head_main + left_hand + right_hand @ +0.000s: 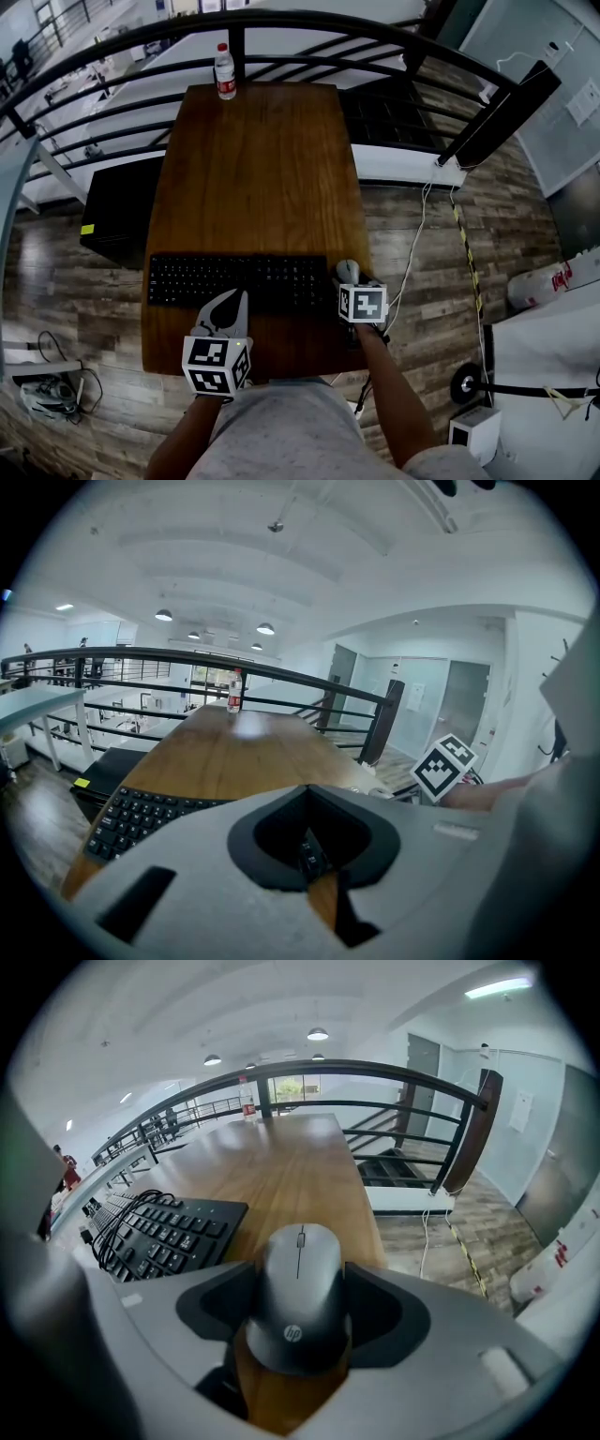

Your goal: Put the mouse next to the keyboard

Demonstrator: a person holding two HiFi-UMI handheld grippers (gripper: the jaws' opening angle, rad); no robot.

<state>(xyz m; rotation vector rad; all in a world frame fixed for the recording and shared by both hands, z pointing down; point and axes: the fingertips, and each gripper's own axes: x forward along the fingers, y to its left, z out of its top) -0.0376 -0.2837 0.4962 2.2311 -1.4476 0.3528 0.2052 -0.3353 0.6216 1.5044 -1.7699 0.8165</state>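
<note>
A grey mouse (298, 1288) rests on the wooden table (253, 169), just right of the black keyboard (234, 281). My right gripper (300, 1274) is shut on the mouse, one jaw against each of its sides. In the head view the mouse (348, 271) pokes out ahead of the right gripper (349, 283) near the table's right edge. The left gripper (232, 300) hovers over the keyboard's near edge, shut with nothing in it. From the left gripper view, the left gripper (309, 794) looks over the keyboard (141, 813).
A plastic water bottle (225, 71) stands at the table's far end beside a black railing (281, 23). Black cable loops (117, 1227) lie over the keyboard's left part in the right gripper view. The table's right edge (361, 234) drops to wood flooring with cables.
</note>
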